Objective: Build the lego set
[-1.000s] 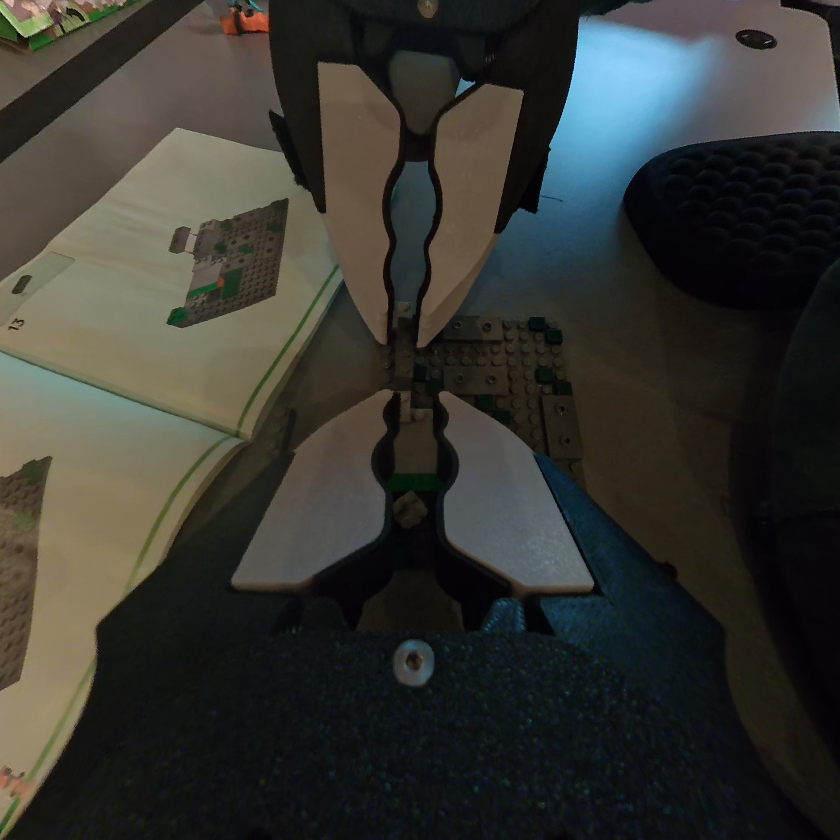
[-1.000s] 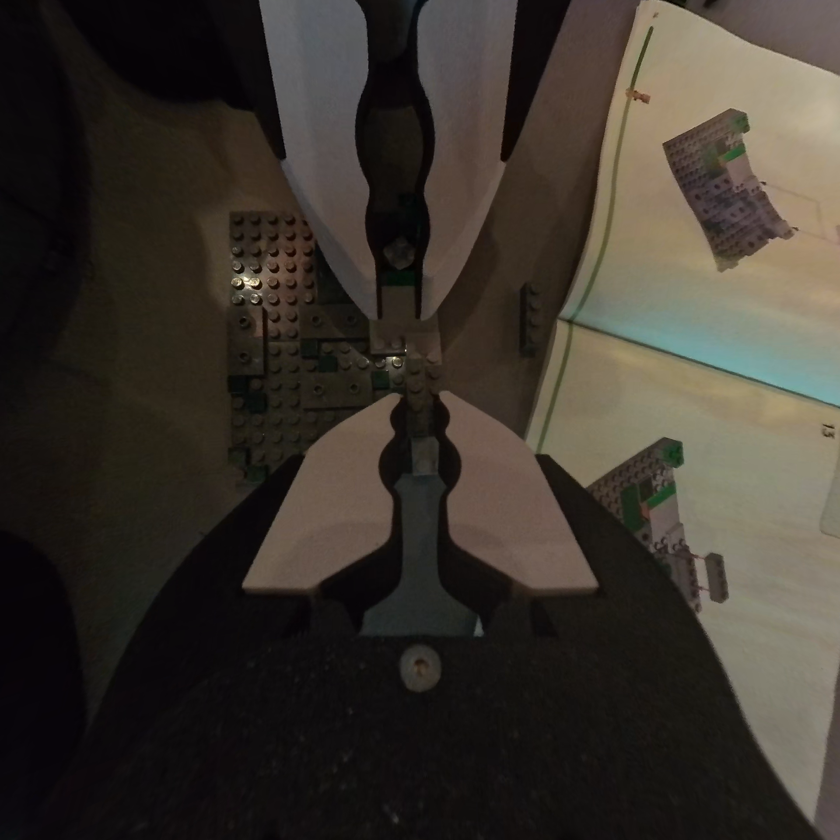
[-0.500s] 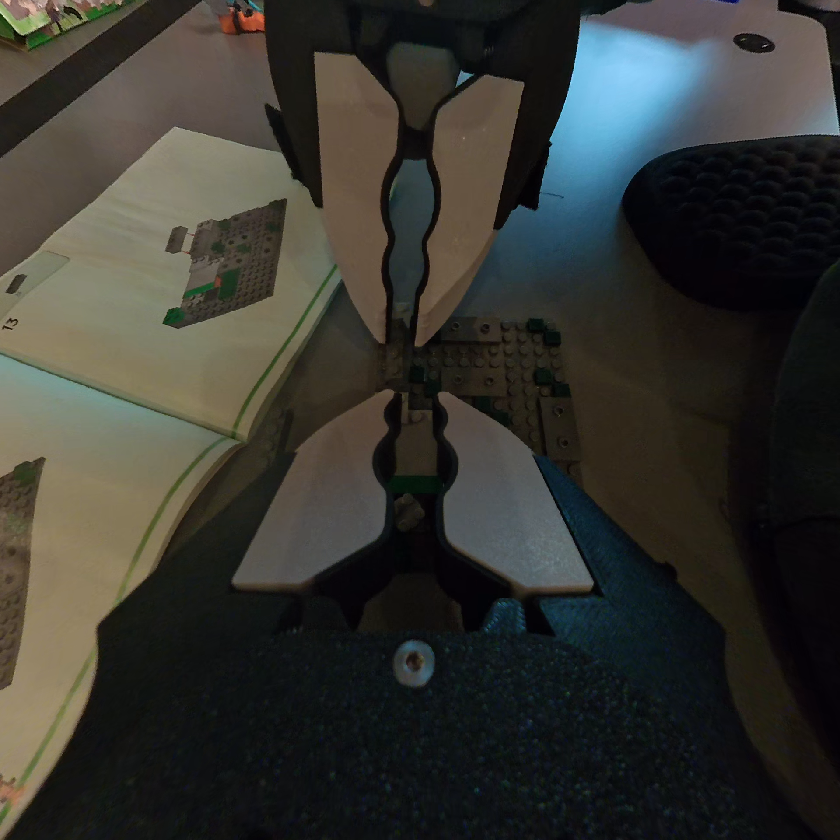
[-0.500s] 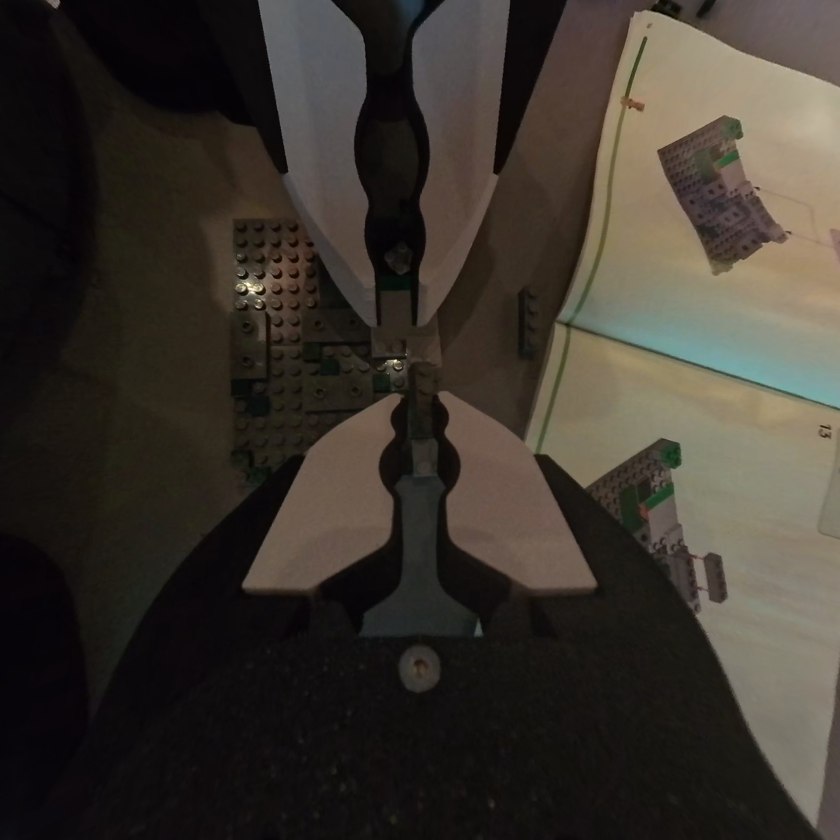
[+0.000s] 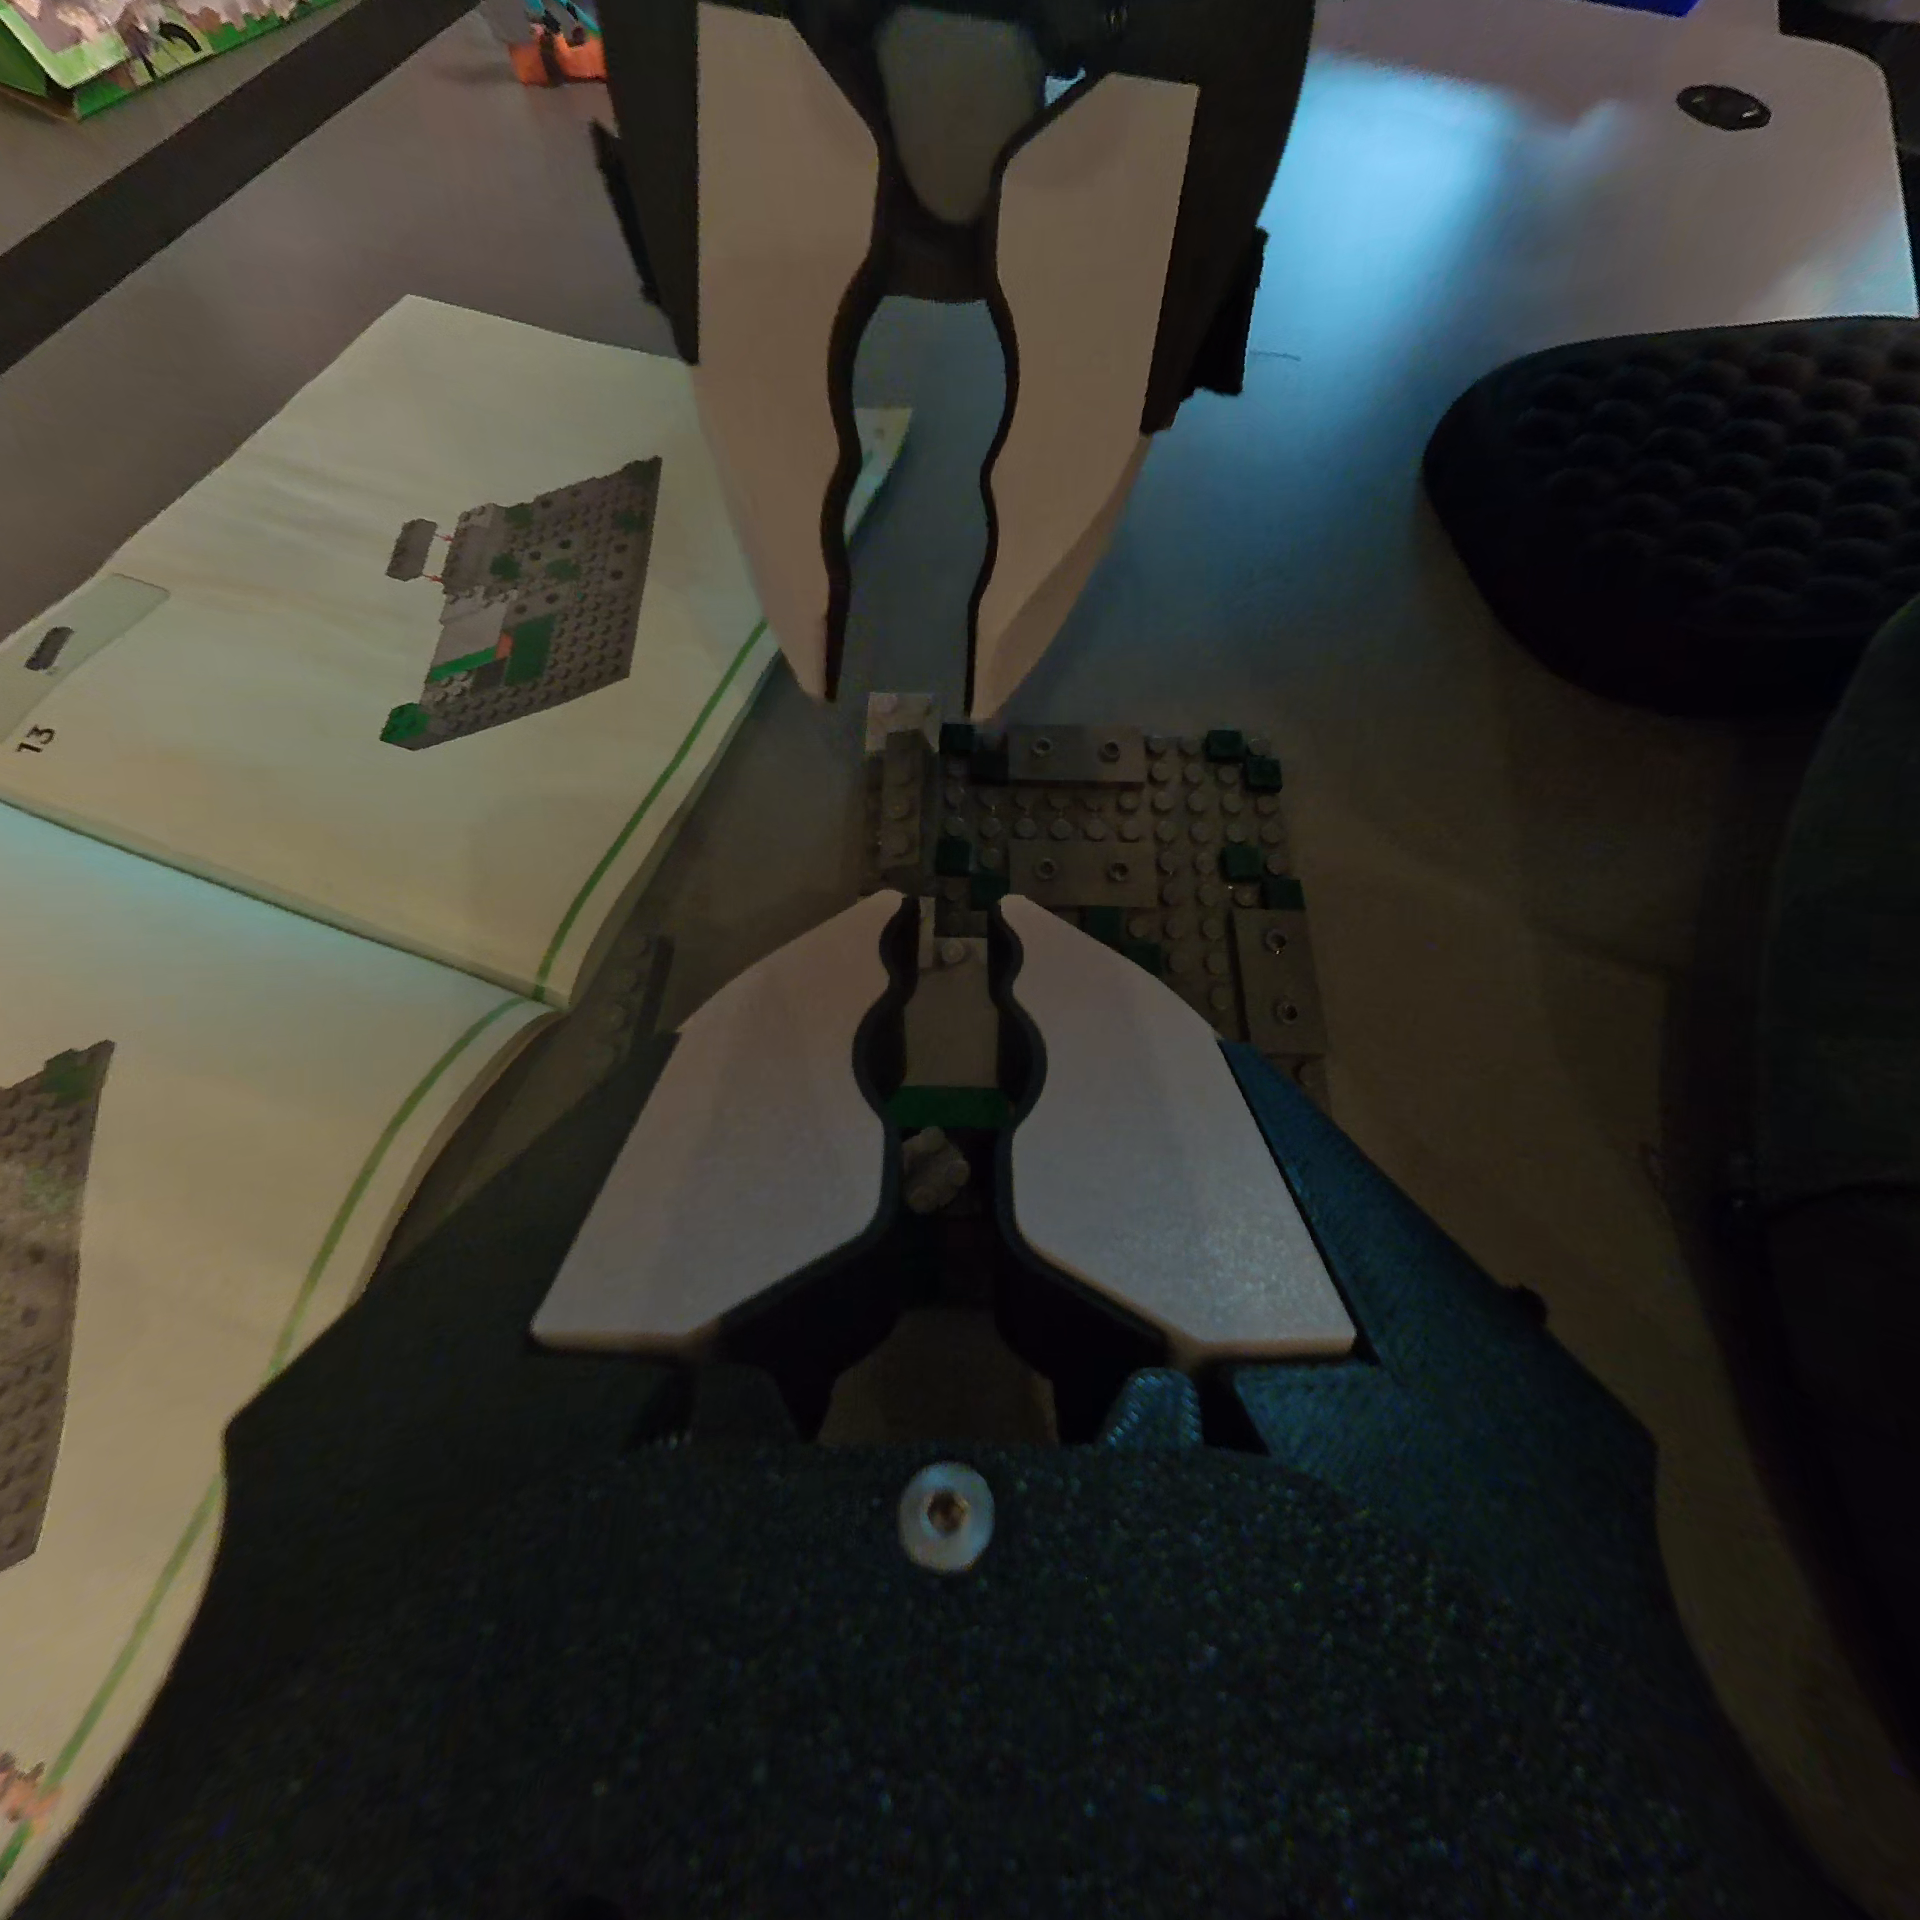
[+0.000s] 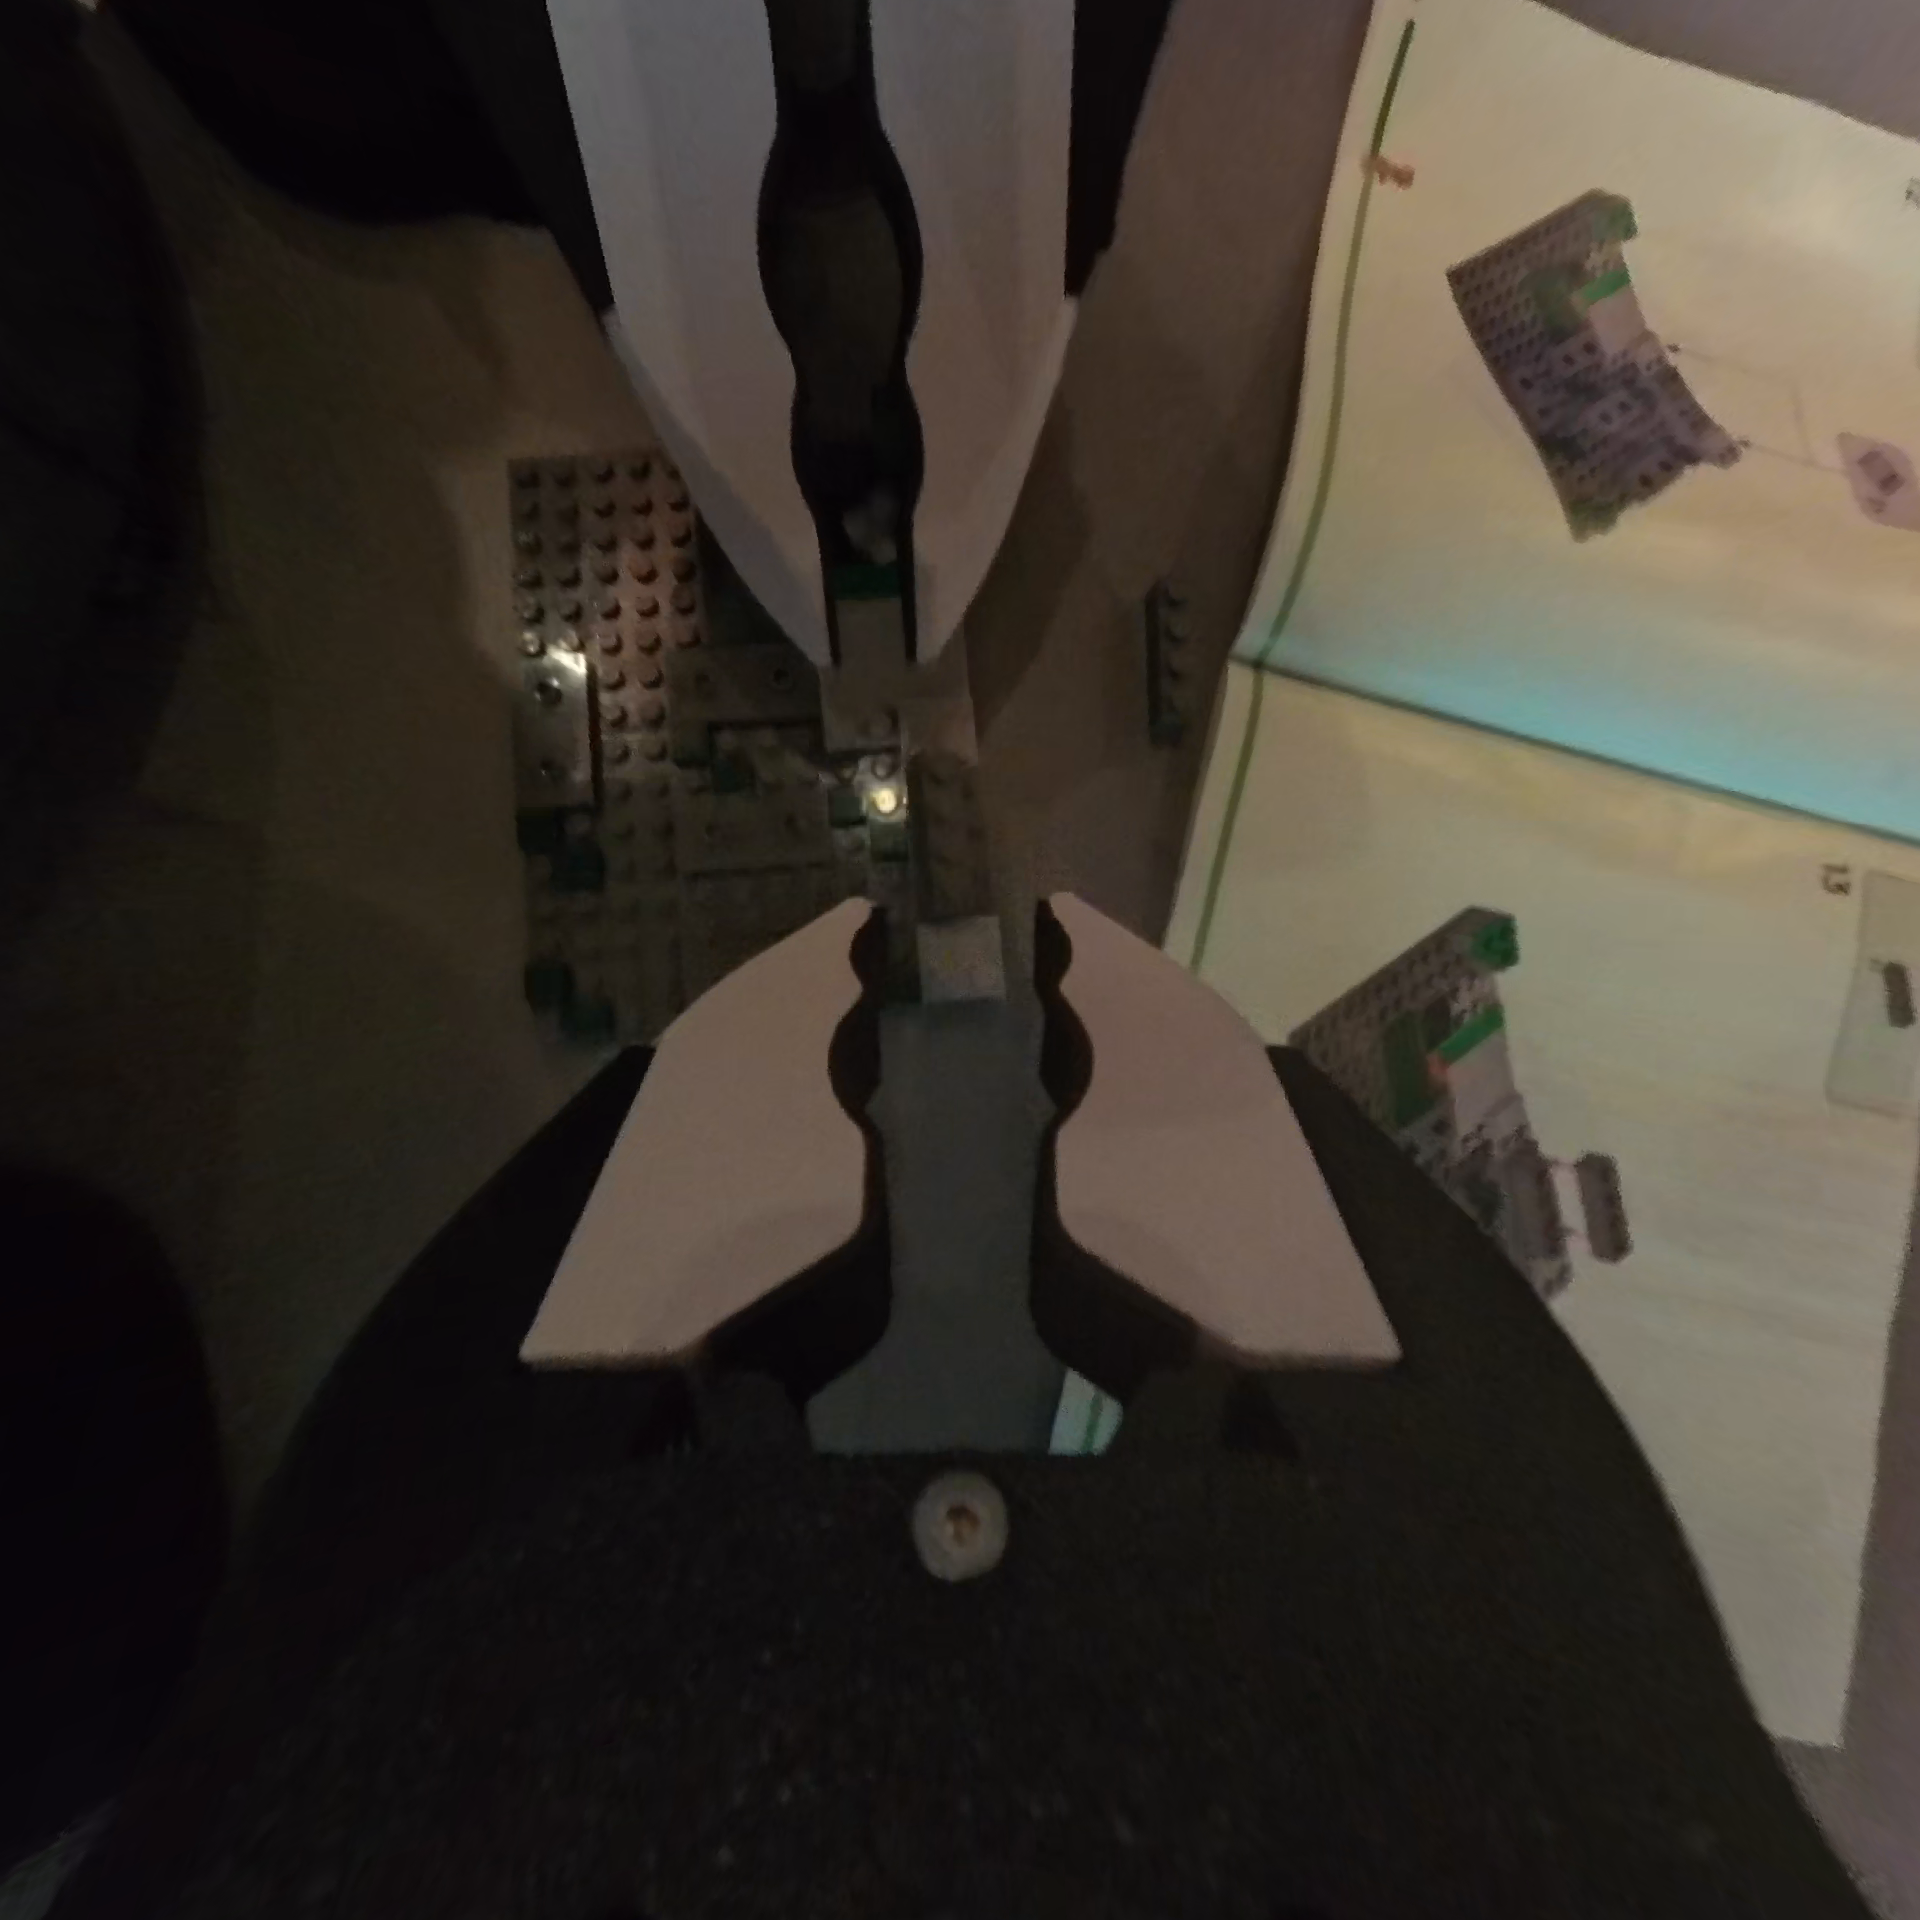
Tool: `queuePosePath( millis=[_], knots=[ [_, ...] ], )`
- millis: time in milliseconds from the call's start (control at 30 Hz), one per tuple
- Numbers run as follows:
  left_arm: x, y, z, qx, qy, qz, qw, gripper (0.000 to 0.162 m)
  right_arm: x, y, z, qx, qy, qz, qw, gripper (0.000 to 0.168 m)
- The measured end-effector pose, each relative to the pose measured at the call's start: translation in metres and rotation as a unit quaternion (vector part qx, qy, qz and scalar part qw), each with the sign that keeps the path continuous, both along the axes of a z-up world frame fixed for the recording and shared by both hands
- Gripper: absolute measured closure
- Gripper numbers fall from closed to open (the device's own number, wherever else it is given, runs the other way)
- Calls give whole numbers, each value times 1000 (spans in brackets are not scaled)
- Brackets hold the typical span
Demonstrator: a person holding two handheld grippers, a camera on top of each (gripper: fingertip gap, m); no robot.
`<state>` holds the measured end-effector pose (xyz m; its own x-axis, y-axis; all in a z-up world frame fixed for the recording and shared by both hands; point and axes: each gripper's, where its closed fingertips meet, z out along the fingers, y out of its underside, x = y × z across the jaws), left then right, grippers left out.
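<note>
Hand-held grippers [image 5: 951, 904] tip-to-tip (over baseplate [image 5: 1122, 831])

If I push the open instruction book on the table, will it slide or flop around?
The instruction booklet would probably slide easily: it lies flat on a smooth table. Its thin pages look floppy, arching up near the fold, so lifting one corner would likely bend it. It seems light, and a push might nudge the loose dark brick beside its edge.
</note>
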<state>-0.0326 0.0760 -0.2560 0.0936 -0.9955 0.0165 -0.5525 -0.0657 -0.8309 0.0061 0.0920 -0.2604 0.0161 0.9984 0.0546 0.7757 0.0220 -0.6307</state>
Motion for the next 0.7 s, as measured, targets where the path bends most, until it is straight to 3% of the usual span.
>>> queuePosePath(
  millis=[200,700],
  knots=[
    [0,1,0,-2,-1,0,1000,150,6,-1,-10,-33,39,-27,998,141],
    [0,3,1,-12,-4,5,1000,148,-1,-2,-18,-46,57,-7,997,152]
  ],
)
